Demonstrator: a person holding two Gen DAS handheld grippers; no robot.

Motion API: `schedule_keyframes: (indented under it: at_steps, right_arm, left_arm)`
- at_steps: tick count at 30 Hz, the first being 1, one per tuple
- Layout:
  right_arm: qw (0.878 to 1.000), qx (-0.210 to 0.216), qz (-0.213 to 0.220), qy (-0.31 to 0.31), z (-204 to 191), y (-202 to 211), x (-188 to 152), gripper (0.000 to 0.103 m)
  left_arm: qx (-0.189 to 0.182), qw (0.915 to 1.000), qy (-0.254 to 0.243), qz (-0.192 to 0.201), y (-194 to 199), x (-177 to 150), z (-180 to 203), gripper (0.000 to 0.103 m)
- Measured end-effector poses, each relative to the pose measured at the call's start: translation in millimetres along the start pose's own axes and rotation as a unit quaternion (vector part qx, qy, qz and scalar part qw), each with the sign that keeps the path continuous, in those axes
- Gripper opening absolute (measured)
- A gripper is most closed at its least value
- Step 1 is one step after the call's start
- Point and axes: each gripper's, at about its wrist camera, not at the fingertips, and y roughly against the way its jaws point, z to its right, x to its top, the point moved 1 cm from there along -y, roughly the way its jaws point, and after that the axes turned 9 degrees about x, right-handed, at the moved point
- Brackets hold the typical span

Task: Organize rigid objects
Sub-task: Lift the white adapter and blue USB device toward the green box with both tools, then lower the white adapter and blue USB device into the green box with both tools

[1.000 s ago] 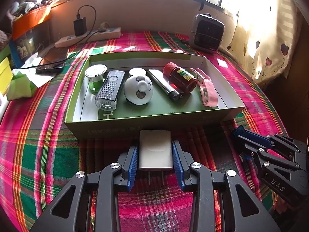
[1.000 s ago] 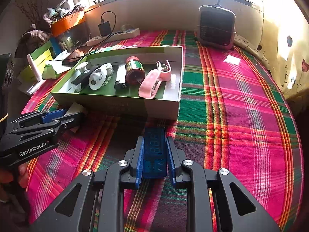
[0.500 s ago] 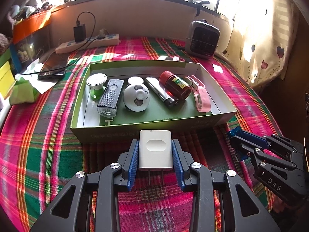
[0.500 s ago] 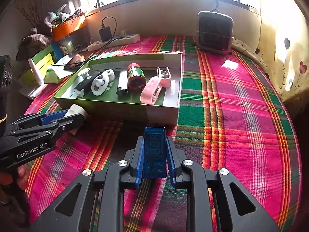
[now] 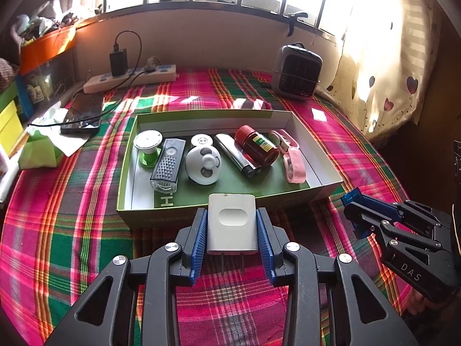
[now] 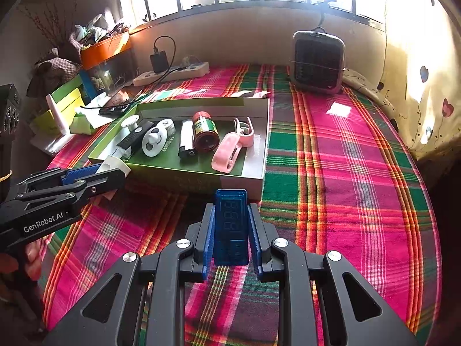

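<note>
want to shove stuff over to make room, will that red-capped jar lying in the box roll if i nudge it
Probably yes: the red-capped jar lies on its round side, so a sideways nudge would likely roll it. It would not go far, since the black and silver lighter and the pink clip flank it closely. It looks rigid, so it should not deform.

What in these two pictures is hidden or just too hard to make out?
- Jar label text: too small, both views.
- White charger in the left gripper: back face turned away, left view; mostly behind the gripper, right view.
- Blue meter in the right gripper: digits faint, right view; hidden by the fingers, left view.
- Phone screen: dark, glare.
- Box front lettering: shadowed.
</note>
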Motion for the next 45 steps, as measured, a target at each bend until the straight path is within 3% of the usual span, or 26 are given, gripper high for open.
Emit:
schedule_keyframes:
  at_steps: [20,45]
  right_arm:
    - [1.0,0.0,0.014,0.01,-7,0,25,0.023]
    - [0.999,0.03,0.012,0.016,-25,-34,61,0.023]
  left_arm:
    - [-0.002,0.9998,-0.002,0.018,4,22,-9,0.033]
    - [-0.003,0.9997,0.011,0.022,-15,52,-37,0.033]
